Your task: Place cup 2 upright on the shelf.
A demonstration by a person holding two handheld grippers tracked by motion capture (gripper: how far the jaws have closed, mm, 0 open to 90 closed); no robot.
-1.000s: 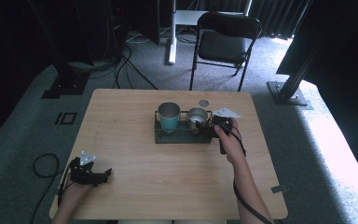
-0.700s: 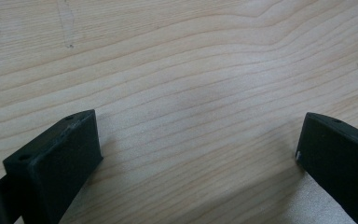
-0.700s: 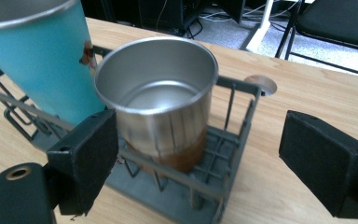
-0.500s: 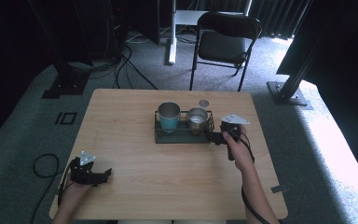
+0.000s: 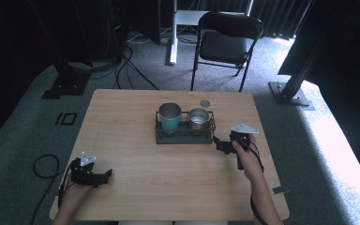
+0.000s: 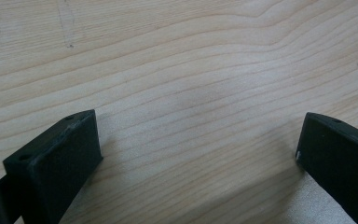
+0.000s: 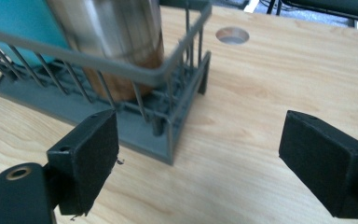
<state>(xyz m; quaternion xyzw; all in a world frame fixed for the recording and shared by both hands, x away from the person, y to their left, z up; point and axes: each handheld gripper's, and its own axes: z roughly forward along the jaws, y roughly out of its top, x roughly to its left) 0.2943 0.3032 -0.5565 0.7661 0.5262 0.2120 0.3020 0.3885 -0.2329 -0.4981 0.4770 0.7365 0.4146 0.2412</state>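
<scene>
A dark wire rack [image 5: 185, 137] stands mid-table and holds a teal cup [image 5: 169, 118] on its left and a steel cup [image 5: 198, 118] on its right. My right gripper [image 5: 221, 144] is open just off the rack's right front corner, nothing between its jaws. Its own view has the rack [image 7: 121, 126], the steel cup [image 7: 116, 42] and the teal cup [image 7: 14, 23] close ahead to the left, with the gripper [image 7: 200, 154] wide open over bare wood. My left gripper [image 5: 104, 175] rests open at the table's front left; its view [image 6: 198, 154] looks onto plain wood.
A round cable hole [image 5: 205, 103] lies in the wooden table [image 5: 136, 159] behind the rack. A black folding chair [image 5: 227, 44] stands beyond the far edge. Cables run on the carpet at the left [image 5: 42, 164].
My right gripper has drawn back from the rack's right end toward the front right and now sits a little nearer the person. The left gripper has stayed put.
</scene>
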